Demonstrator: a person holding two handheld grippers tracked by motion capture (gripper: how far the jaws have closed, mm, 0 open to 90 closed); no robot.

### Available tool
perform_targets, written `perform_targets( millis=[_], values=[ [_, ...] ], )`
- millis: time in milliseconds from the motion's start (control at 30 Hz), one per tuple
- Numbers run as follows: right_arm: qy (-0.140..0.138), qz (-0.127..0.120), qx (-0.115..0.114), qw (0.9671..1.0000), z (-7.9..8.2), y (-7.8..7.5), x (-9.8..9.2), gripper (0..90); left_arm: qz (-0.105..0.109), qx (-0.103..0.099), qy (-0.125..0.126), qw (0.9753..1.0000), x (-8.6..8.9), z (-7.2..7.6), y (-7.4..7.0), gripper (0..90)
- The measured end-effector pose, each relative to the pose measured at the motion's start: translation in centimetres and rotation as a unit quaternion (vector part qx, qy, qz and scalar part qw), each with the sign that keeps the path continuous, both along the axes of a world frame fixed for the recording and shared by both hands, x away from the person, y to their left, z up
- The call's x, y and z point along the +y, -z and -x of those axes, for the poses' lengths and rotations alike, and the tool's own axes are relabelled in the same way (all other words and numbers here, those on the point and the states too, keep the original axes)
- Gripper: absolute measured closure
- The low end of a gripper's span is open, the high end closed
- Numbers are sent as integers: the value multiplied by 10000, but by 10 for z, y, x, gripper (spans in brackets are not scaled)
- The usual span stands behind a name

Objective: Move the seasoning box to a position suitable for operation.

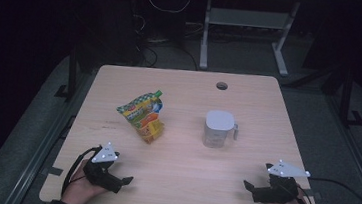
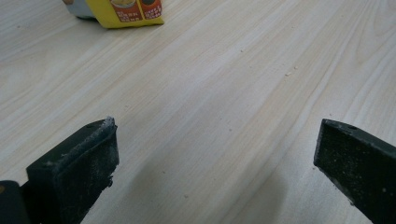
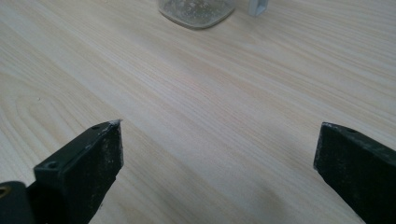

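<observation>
1. Left gripper (image 1: 123, 181) rests low at the near-left edge of the wooden counter (image 1: 176, 182), held in a hand; fingers (image 2: 79, 168) spread wide, nothing between them, just bare wood.
2. Right gripper (image 1: 250, 185) sits at the near-right edge, also hand-held; fingers (image 3: 84, 163) spread wide, holding nothing.
3. Colourful snack pouch (image 1: 143, 117), green/orange/yellow, stands tilted left of centre, well apart from the left gripper and ahead of it. Its yellow bottom edge shows at the top of the left gripper view (image 2: 130, 13).
4. Clear plastic jug (image 1: 218, 129) with white lid and a handle on its right stands upright right of centre, well apart from the right gripper. Its base shows at the top of the right gripper view (image 3: 196, 10).
5. Pouch and jug are apart, not touching.
6. Round cable hole (image 1: 221, 86) near the far edge of the counter.
</observation>
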State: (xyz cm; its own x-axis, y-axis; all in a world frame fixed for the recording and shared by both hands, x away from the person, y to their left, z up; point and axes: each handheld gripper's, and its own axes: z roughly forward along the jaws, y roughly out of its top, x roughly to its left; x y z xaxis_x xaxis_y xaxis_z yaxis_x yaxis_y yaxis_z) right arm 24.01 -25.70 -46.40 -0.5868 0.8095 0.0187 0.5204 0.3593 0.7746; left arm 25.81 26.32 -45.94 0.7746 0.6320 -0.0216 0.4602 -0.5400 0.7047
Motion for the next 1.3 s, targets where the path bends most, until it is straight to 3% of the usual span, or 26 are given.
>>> perform_targets(
  millis=[367, 633, 967, 1300],
  values=[
    [-6, -109, 27, 9999, -1, -1, -4, 11, 142, 6, -58, 9999, 0, 2, -1, 0],
    [-19, -194, -58, 9998, -4, -8, 0, 55, 120, -43, -19, 9999, 0, 4, -3, 0],
    [-133, -345, 31, 9993, -18, -12, 6, 126, 128, -54, -3, 9999, 1, 7, -3, 0],
    [-160, -401, -69, 9990, -34, -21, 9, 166, 132, -86, 13, 9999, 0, 7, -5, 0]
  ],
)
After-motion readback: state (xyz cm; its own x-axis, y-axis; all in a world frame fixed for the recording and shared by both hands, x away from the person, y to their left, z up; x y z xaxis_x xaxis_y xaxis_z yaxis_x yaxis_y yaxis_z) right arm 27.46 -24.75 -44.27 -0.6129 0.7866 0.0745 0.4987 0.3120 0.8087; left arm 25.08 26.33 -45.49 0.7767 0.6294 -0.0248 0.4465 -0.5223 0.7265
